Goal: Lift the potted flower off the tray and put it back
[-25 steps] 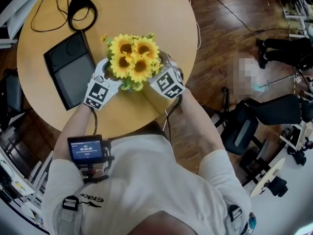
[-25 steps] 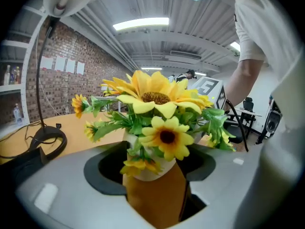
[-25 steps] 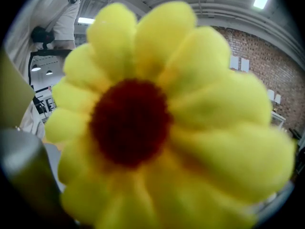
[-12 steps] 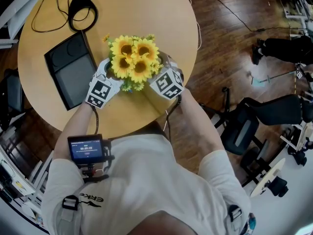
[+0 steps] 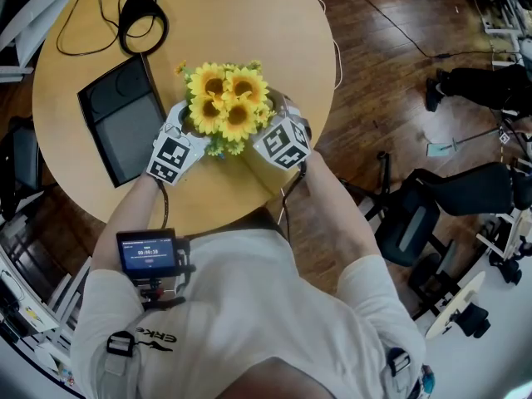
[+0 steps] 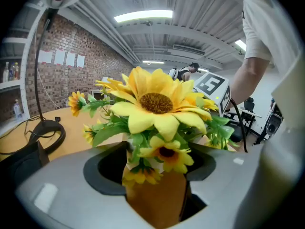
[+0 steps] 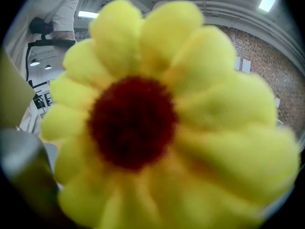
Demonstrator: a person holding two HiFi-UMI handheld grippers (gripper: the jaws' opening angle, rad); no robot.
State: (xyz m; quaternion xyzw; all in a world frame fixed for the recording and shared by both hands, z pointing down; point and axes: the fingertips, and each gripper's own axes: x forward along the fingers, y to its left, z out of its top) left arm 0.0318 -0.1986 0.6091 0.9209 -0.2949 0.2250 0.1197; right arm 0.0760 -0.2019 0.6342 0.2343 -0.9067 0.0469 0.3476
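The potted flower [image 5: 224,98], a bunch of yellow sunflowers in a brown pot [image 6: 157,202], is to the right of the dark tray [image 5: 125,119] on the round wooden table [image 5: 249,23]. My left gripper [image 5: 184,123] reaches in from the left. In the left gripper view its grey jaws stand wide around the pot, my left gripper [image 6: 152,163] shut on it. My right gripper [image 5: 276,116] is against the bunch's right side. One sunflower [image 7: 143,123] fills the right gripper view and hides those jaws. The blooms hide whether the pot rests on the table.
A black cable with a looped base [image 5: 141,19] lies at the table's far left, behind the tray. The table edge runs close to the person's body. Dark chairs and stands [image 5: 416,214] are on the wooden floor to the right.
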